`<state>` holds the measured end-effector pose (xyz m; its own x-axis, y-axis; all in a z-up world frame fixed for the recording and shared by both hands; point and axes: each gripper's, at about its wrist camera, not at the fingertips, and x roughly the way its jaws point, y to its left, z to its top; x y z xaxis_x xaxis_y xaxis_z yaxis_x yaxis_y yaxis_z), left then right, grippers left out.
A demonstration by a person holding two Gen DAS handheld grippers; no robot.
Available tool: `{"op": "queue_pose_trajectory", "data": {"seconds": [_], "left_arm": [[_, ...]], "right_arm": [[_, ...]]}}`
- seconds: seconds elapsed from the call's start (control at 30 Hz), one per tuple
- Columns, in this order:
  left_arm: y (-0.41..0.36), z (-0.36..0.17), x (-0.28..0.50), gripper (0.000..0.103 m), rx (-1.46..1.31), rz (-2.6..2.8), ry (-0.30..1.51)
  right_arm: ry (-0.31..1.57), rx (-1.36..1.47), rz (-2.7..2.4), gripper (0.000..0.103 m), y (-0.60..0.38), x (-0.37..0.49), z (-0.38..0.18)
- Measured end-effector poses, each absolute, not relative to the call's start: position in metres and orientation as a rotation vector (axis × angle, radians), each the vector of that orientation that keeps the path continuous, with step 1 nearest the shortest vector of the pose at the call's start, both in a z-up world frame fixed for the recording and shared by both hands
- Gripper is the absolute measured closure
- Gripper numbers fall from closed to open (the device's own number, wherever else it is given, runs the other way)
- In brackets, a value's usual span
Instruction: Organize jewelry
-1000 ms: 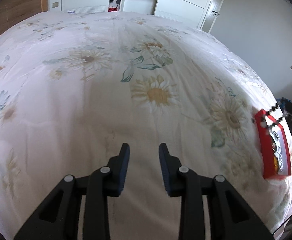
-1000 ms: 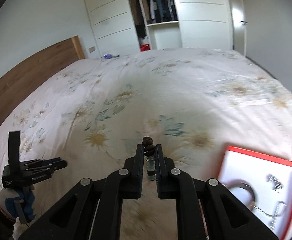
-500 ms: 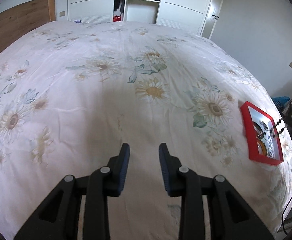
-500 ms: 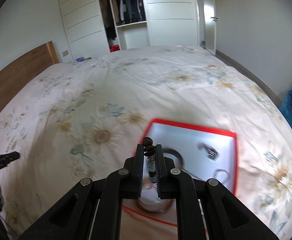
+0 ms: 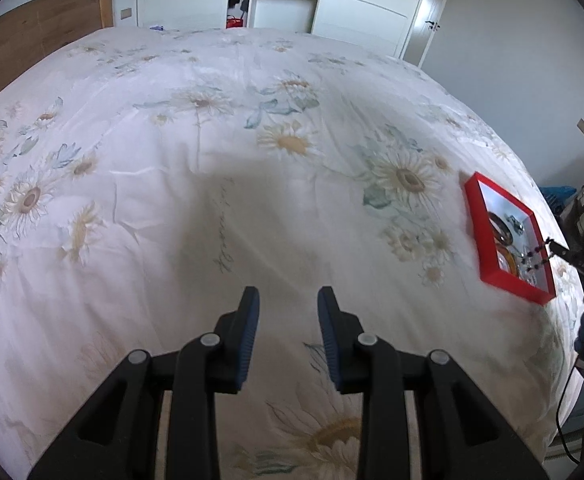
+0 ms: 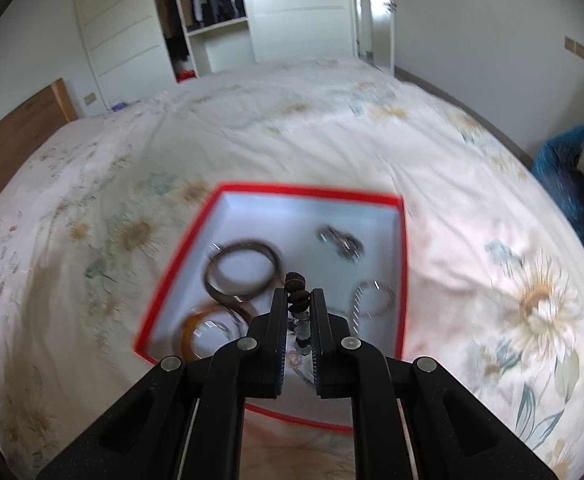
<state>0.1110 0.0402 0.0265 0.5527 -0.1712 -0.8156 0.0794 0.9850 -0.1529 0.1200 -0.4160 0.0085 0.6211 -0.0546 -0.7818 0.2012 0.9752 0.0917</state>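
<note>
- Beads (image 6: 295, 285) of a dark strand sit pinched between the closed right tongs (image 6: 297, 312), poking up past the tips, with the strand trailing down between the fingers.
- Directly beneath and beyond those tongs lies the red tray (image 6: 403, 264) on the bed (image 6: 472, 184); a brown bangle (image 6: 239, 272), an amber bangle (image 6: 190, 330) and silver pieces (image 6: 342, 242) rest inside it.
- Left tongs (image 5: 288, 320) hover partly open over the floral bedspread, empty; the tray is far off to their right.
- Wardrobe (image 6: 292, 8) stands past the bed.

Red-rimmed white box (image 6: 402, 264), daisy-print white bedspread (image 5: 172, 184), brown beads (image 6: 295, 285)
</note>
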Motion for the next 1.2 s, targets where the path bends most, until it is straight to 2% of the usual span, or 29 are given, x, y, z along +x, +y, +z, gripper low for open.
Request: {"op": "queue_pose_trajectory", "data": {"seconds": [0.27,0.33,0.37,0.47,0.7,0.87,1.2], "left_arm": [[0.006,0.018,0.096,0.074,-0.099,-0.184,0.996],[-0.003,0.016,0.09,0.062,-0.105,-0.195,1.003],[-0.007,0.014,0.087,0.061,-0.106,-0.198,1.004],[-0.02,0.012,0.077,0.061,-0.095,-0.213,1.008],[-0.038,0.008,0.051,0.06,-0.071,-0.224,1.007],[-0.044,0.005,0.033,0.06,-0.047,-0.248,1.008],[-0.045,0.017,0.015,0.06,-0.012,-0.26,0.979]], "right_arm": [[0.967,0.18,-0.185,0.092,-0.426,0.101,-0.019],[0.969,0.176,-0.184,0.089,-0.426,0.095,-0.019],[0.967,0.178,-0.183,0.085,-0.426,0.091,-0.018],[0.955,0.179,-0.18,0.074,-0.427,0.081,-0.013],[0.911,0.178,-0.17,0.072,-0.416,0.048,0.008],[0.897,0.165,-0.147,0.062,-0.39,0.018,0.015],[0.905,0.164,-0.145,0.061,-0.342,-0.033,0.016]]}}
